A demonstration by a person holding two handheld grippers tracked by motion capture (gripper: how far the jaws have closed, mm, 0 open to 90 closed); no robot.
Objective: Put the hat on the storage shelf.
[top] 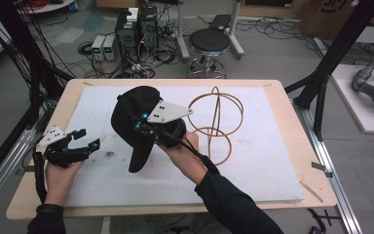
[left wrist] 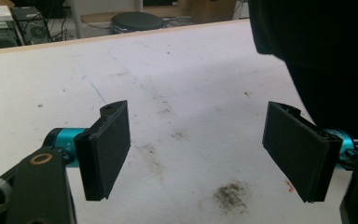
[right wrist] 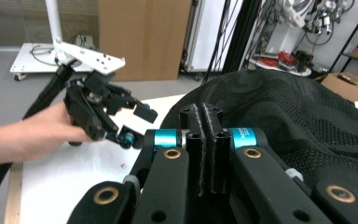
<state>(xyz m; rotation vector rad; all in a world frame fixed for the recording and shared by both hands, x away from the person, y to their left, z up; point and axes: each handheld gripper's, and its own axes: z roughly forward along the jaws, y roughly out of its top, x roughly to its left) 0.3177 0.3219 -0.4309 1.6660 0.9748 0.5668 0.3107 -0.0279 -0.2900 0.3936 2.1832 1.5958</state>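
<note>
A black cap (top: 131, 117) hangs above the white mat (top: 253, 165), its peak pointing down. My right gripper (top: 142, 125) is shut on the cap's edge. In the right gripper view the jaws (right wrist: 208, 116) stand pressed together, with the cap's patterned crown (right wrist: 298, 116) just behind them. My left gripper (top: 86, 139) is held at the mat's left side, open with nothing between its pads (left wrist: 107, 149). The left gripper (right wrist: 135, 123) also appears beyond the cap in the right gripper view. The cap (left wrist: 326, 46) fills the upper right of the left gripper view.
A stand of thin golden rings (top: 216, 122) sits on the mat right of the cap. A dark smudge (top: 109, 154) marks the mat near the left gripper. Beyond the table's far edge are a stool (top: 208, 44), computer boxes (top: 136, 29) and cables. Black frame posts (top: 326, 63) flank the table.
</note>
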